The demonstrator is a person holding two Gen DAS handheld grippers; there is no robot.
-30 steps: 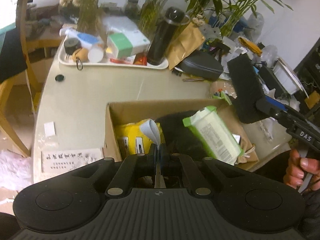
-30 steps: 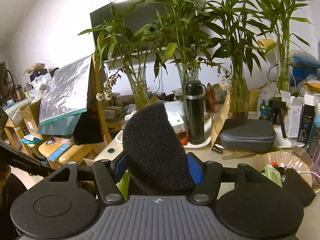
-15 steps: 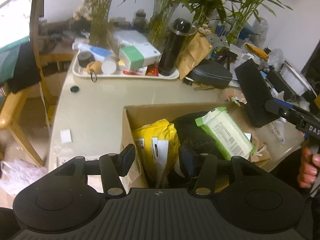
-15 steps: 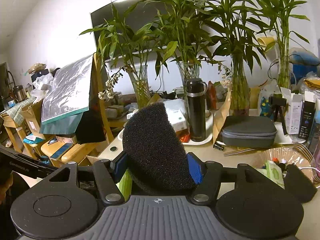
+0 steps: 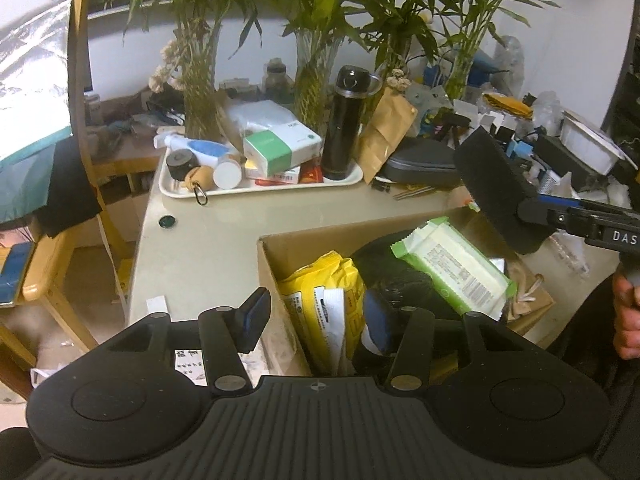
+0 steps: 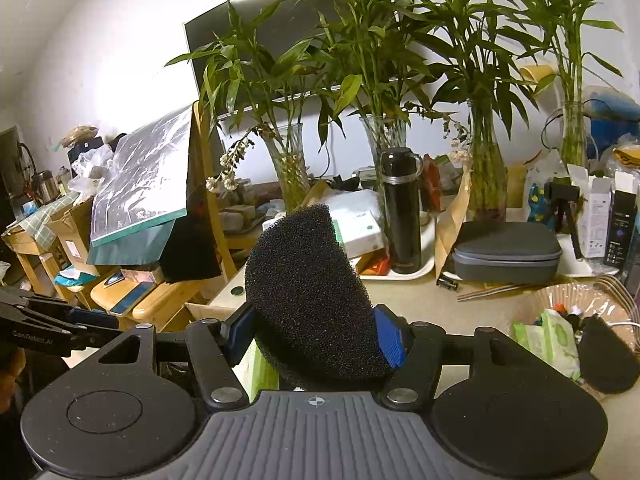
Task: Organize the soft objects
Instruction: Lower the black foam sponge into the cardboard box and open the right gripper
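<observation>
Around us: cardboard box (image 5: 276, 256) holding yellow pack (image 5: 320, 280), green wipes pack (image 5: 452, 268).
Writing: "DAS" on right gripper (image 6: 316, 328).
Grippers: left gripper (image 5: 316, 320) apart, empty; right clamps black sponge (image 6: 308, 292).

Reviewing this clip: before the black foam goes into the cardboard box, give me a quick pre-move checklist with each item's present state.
1. Right gripper holds the black foam between both pads: ok.
2. Left gripper is open with nothing pinched: ok.
3. Left gripper is out of the drop path: not ok, it hangs over the cardboard box.
4. Box has free room: cannot tell; the yellow packet, a dark bundle and the green wipes pack already fill what shows.
5. Foam is above the box: not ok; in the left wrist view it sits beyond the far right corner.
</observation>
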